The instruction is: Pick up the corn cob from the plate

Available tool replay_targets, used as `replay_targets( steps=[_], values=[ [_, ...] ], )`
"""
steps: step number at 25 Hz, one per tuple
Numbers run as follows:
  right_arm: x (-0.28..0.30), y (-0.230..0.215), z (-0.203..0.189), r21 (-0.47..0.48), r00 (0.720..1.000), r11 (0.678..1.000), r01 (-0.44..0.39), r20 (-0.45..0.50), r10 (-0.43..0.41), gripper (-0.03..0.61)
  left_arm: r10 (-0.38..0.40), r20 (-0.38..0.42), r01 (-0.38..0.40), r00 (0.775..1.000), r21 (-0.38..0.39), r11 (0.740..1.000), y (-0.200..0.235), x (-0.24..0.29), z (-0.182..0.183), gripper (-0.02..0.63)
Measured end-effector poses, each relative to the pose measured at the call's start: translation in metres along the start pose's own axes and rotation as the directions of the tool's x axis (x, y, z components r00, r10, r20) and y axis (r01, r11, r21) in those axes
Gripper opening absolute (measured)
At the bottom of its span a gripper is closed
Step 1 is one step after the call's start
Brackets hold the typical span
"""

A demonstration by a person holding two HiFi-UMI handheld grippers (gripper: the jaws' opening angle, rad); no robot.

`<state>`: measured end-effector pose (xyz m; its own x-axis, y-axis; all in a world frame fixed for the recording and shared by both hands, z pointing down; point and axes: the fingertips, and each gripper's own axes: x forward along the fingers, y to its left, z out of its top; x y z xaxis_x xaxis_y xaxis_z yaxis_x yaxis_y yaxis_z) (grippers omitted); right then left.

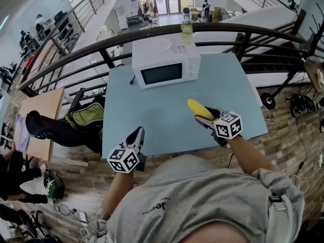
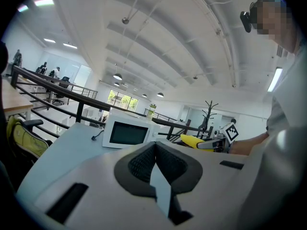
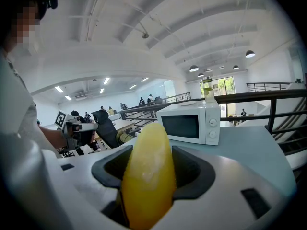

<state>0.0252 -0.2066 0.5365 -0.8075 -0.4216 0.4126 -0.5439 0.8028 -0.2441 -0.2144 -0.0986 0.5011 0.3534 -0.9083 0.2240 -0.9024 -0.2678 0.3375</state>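
Here's the right hand-held gripper, on the person's side of the microwave and a little past its right end. It has the corn cob! The jaws stand wide and are clamped on the yellow cob, one on each flank. The cob's rounded tip pokes out beyond the fingertips and points back toward the microwave's control-panel end. In the right gripper view the cob fills the gap between the two dark pads. It is off the light blue desk, with bare desk surface running from it up to the microwave's front.

Now the left hand-held gripper. It's also on the near side of the microwave, below the left end of the door and farther from the microwave than the right one, at the desk's near edge. Its own view shows the two ribbed pads meeting at their tips, closed on nothing, and aimed at the microwave's dark window.

The microwave is white and sits at the far side of the desk, door facing the person. A bottle with a pale green body stands on its top toward the right end. A dark cable trails off its left side. Behind it curves a dark railing. Off to the microwave's left, beyond the desk's edge, a black chair holds a yellow-green bag.
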Motion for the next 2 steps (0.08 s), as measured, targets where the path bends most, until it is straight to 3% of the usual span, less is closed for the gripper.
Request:
replay_targets(
  steps=[2],
  values=[
    [0.0002, 0.0003, -0.0006, -0.001, 1.000, 1.000, 0.001, 0.000, -0.001, 0.264, -0.001, 0.000, 0.001, 1.000, 0.000, 1.000, 0.0002, -0.0002, -0.0008, 0.018]
  ],
)
